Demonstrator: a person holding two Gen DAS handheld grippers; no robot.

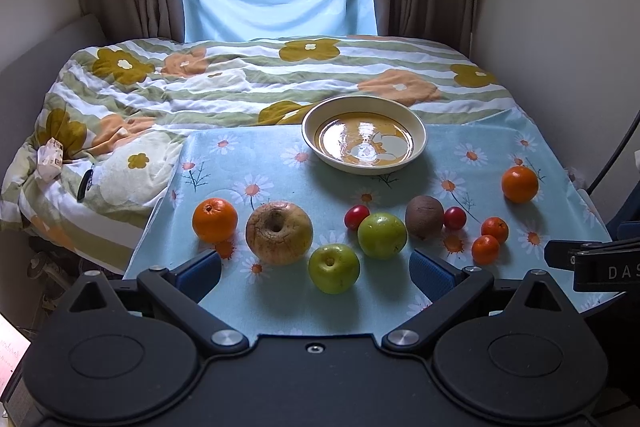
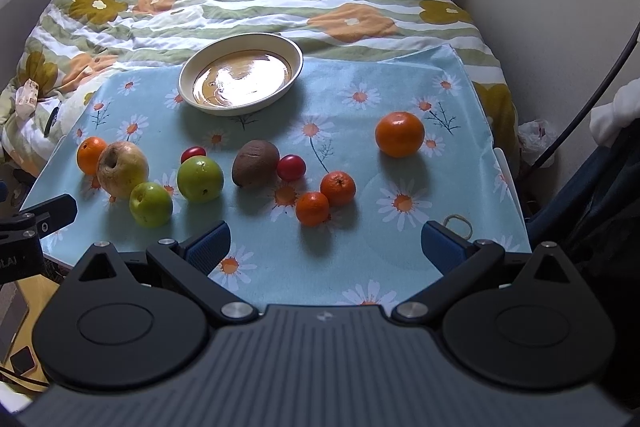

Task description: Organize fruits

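Fruit lies loose on a daisy-print cloth [image 1: 400,303] [image 2: 360,99]. From the left: an orange [image 1: 214,219] [image 2: 90,155], a large yellow apple [image 1: 279,233] [image 2: 122,169], two green apples [image 1: 333,268] [image 1: 382,235] [image 2: 151,204] [image 2: 200,178], two cherry tomatoes [image 1: 356,216] [image 1: 455,217] [image 2: 193,153] [image 2: 291,167], a brown kiwi [image 1: 424,217] [image 2: 255,163], two small tangerines [image 1: 485,249] [image 1: 495,229] [image 2: 312,208] [image 2: 338,188] and a bigger orange [image 1: 519,183] [image 2: 399,134]. An empty cream bowl [image 1: 320,139] [image 2: 188,83] sits behind them. My left gripper [image 1: 316,273] is open just before the nearest green apple. My right gripper [image 2: 326,247] is open, empty.
The cloth covers a small table pushed against a bed with a flowered quilt [image 1: 240,83] [image 2: 200,7]. A rubber band [image 2: 459,225] lies on the cloth near my right finger. Walls and curtains close in both sides; a cable [image 2: 592,99] hangs at right.
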